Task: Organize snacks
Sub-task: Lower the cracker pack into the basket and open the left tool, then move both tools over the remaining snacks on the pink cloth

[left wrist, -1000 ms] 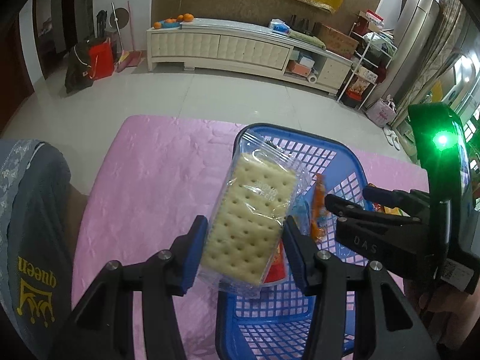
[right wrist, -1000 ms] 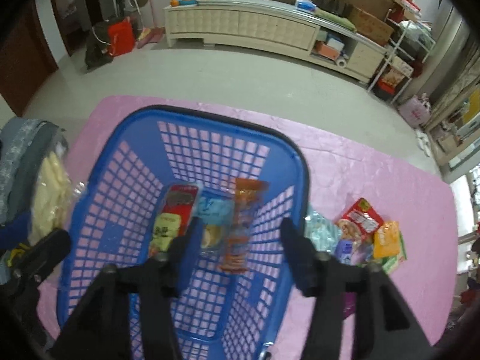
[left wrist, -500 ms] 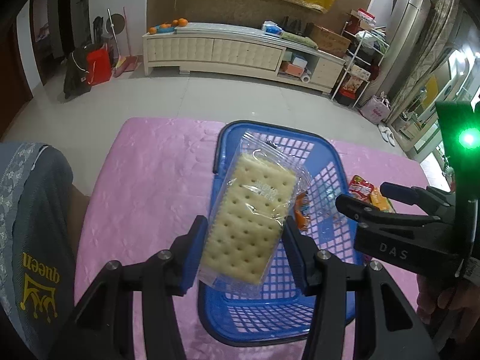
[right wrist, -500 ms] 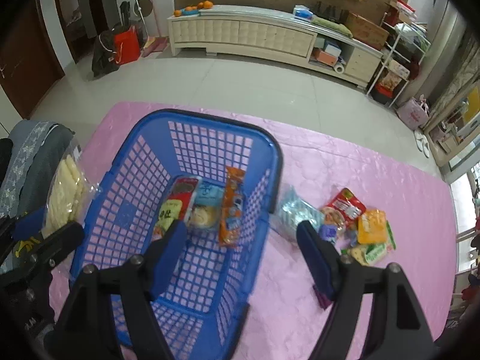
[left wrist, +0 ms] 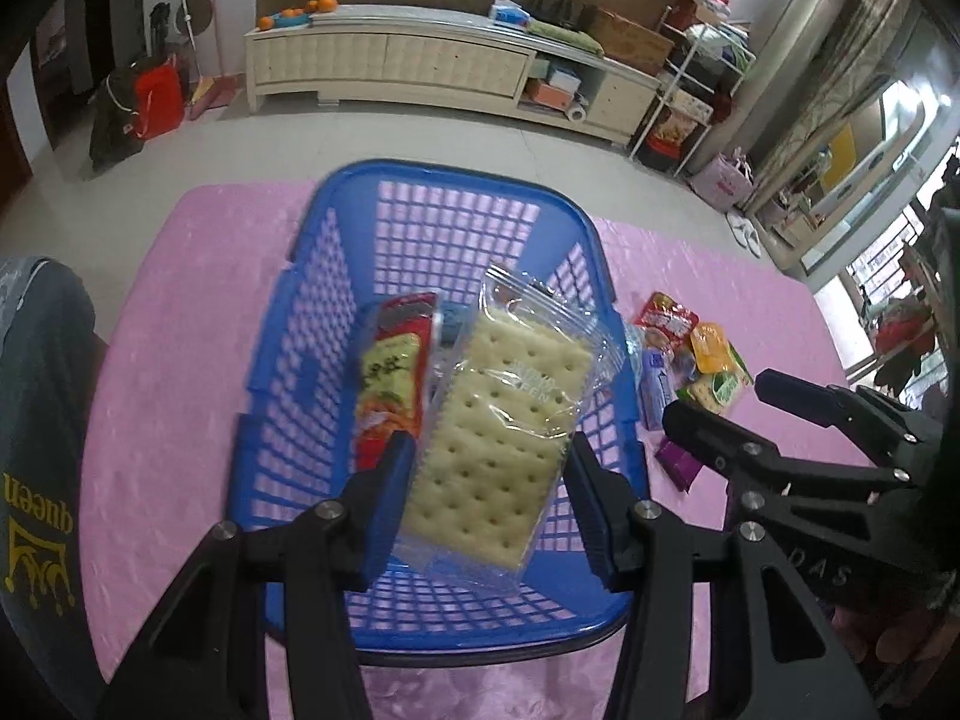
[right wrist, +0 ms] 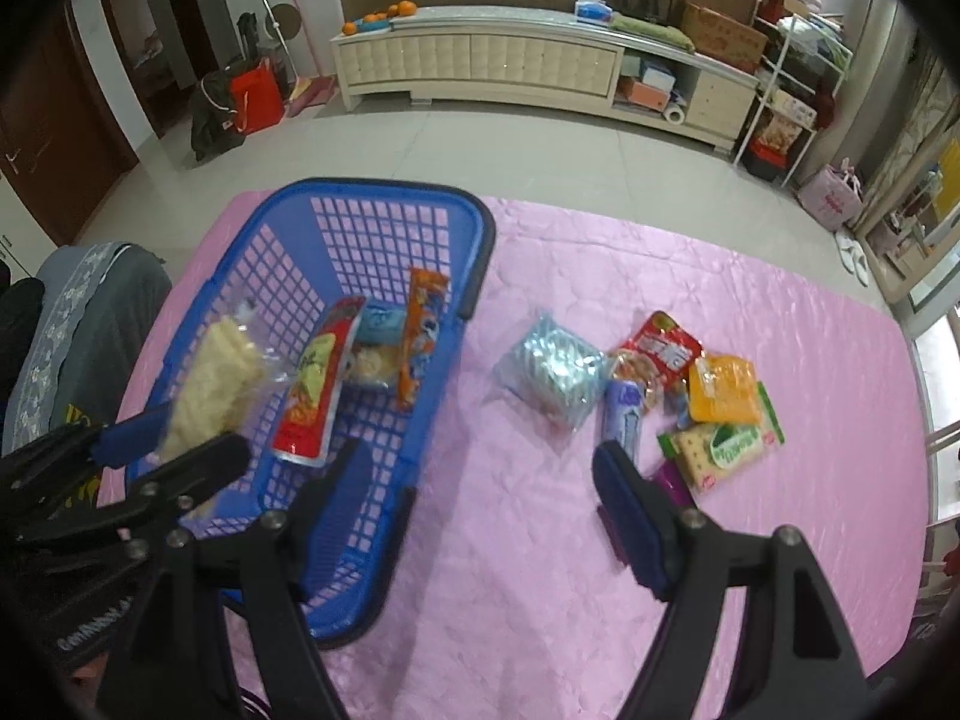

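— What does the left gripper (left wrist: 489, 498) hold?
— A clear cracker packet (left wrist: 504, 438), clamped above the blue basket (left wrist: 300, 396); it hides part of the basket floor.
— And the right gripper (right wrist: 480, 504)?
— Jaws wide, nothing between them, over the pink cloth (right wrist: 540, 600). The loose snack pile (right wrist: 690, 384) overlaps itself; a purple packet (right wrist: 675, 483) sits half hidden behind one finger.

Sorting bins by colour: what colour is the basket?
Blue basket, a lattice of square holes; clearest in the right wrist view.

Left gripper (left wrist: 489, 495) clamped, angled downward; right gripper (right wrist: 480, 501) wide, empty.
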